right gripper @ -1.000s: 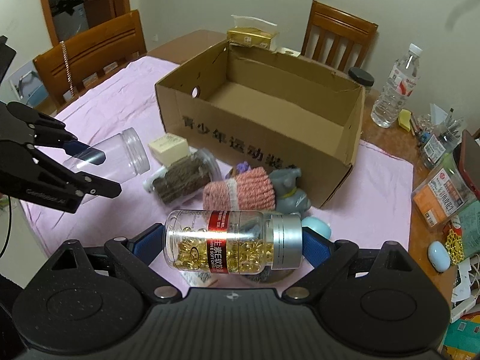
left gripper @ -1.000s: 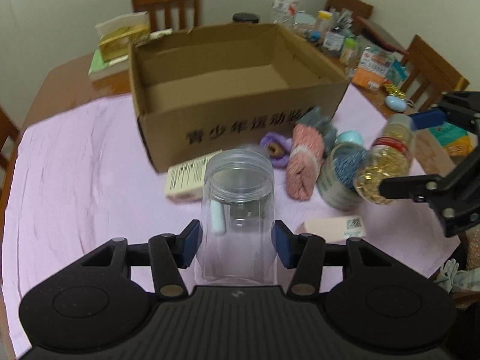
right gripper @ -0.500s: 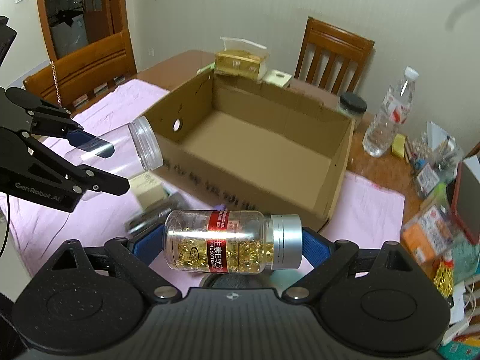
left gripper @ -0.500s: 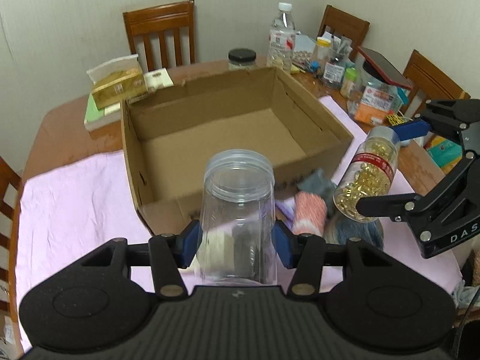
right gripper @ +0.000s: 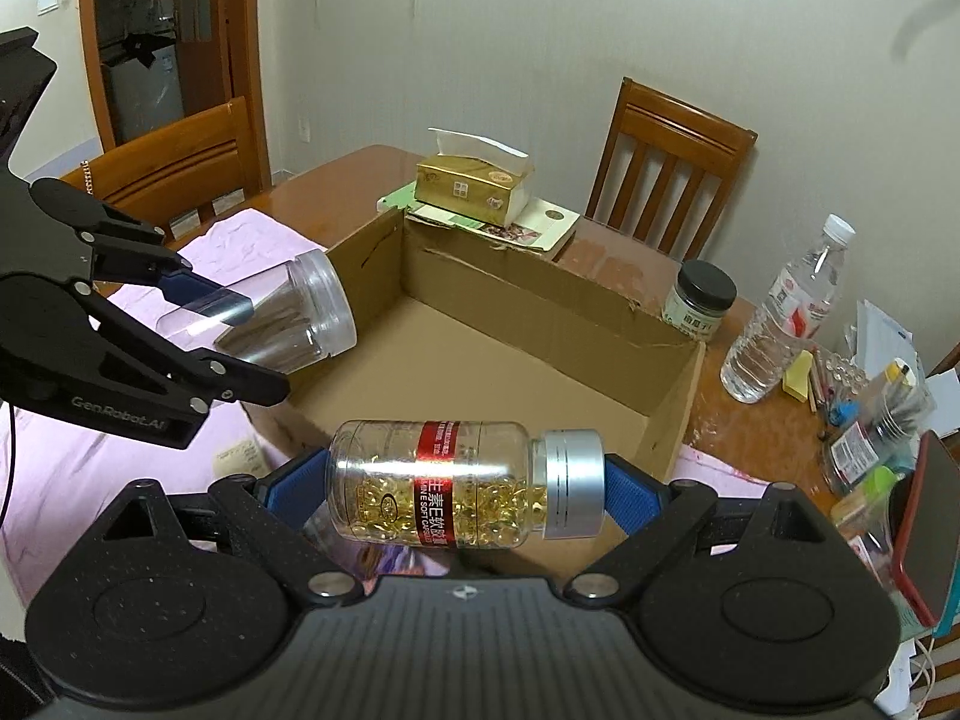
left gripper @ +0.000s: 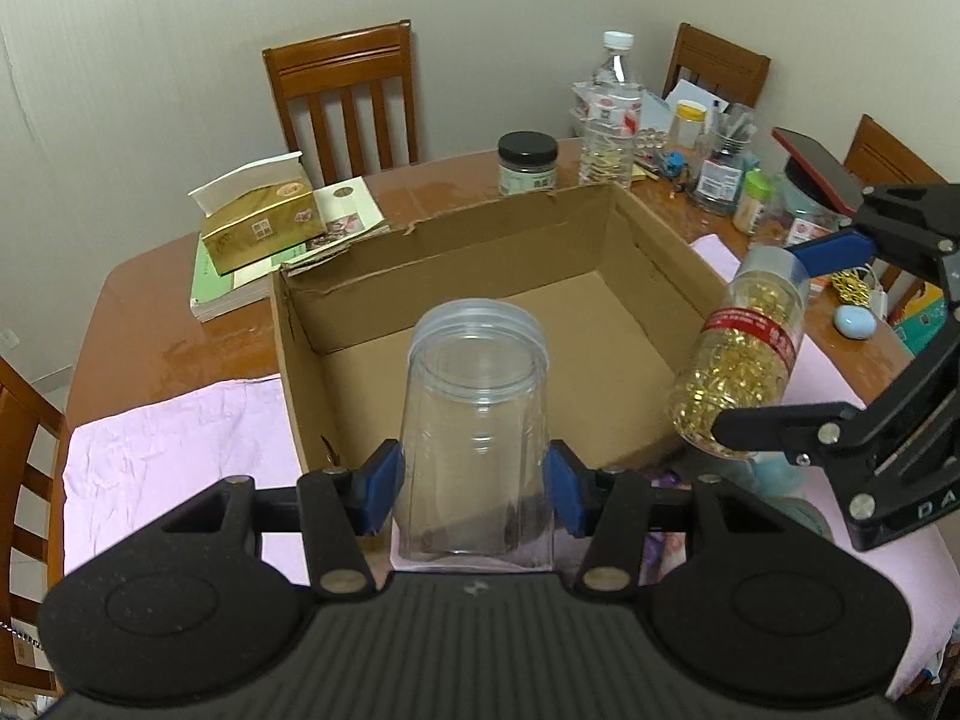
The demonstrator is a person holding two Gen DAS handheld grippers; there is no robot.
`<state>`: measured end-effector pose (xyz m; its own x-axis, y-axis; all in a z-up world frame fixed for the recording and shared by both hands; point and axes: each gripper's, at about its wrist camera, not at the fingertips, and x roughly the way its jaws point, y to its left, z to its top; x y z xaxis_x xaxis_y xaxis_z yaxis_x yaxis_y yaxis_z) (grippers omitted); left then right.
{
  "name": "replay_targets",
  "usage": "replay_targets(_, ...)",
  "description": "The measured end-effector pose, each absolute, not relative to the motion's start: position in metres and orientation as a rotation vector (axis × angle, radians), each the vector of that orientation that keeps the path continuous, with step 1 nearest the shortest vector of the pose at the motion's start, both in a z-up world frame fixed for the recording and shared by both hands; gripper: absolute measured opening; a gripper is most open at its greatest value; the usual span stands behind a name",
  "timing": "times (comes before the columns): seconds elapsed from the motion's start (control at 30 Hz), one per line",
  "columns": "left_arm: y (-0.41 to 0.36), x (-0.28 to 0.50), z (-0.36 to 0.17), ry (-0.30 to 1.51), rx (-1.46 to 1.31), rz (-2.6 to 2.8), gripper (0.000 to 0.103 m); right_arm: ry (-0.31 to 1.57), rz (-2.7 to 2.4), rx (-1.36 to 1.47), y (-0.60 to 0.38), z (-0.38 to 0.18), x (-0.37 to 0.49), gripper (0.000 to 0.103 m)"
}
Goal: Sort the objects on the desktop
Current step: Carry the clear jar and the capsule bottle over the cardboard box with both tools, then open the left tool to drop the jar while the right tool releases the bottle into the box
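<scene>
My left gripper (left gripper: 474,483) is shut on a clear empty plastic jar (left gripper: 477,420) and holds it above the near wall of the open cardboard box (left gripper: 360,324). My right gripper (right gripper: 462,486) is shut on a capsule bottle (right gripper: 462,486) with gold capsules, a red label and a silver cap, held sideways above the box's near right corner. In the left wrist view the capsule bottle (left gripper: 741,354) shows at the right in the right gripper (left gripper: 798,330). In the right wrist view the clear jar (right gripper: 282,318) and left gripper (right gripper: 240,342) show at the left. The box (right gripper: 540,312) is empty inside.
A gold tissue box (left gripper: 258,225) on books, a black-lidded jar (left gripper: 528,162), a water bottle (left gripper: 609,114) and desk clutter (left gripper: 720,162) stand behind the box. A pink cloth (left gripper: 174,438) covers the near table. Wooden chairs (left gripper: 345,93) ring the table.
Both grippers have risen and moved forward with their loads, from over the cluttered cloth in front of the box to above the box's near edge. Both grips are unchanged.
</scene>
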<state>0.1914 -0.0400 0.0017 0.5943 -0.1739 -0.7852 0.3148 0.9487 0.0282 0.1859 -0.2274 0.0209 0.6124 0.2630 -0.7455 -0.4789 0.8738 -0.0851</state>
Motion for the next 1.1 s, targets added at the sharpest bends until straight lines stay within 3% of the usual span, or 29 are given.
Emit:
replay_targets(0.47, -0.030, 0.231, -0.022, 0.941, 0.155, -0.260, 0.053, 0.832, 0.427, -0.280, -0.222, 0.012, 0.215, 0.097)
replay_targets(0.73, -0.025, 0.227, -0.022, 0.946, 0.157, -0.254, 0.082, 0.843, 0.420, -0.277, -0.223, 0.009, 0.225, 0.097)
replay_targets(1.1, -0.018, 0.202, -0.007, 0.894, 0.137, -0.253, 0.093, 0.867, 0.417, -0.258, -0.221, -0.001, 0.237, 0.097)
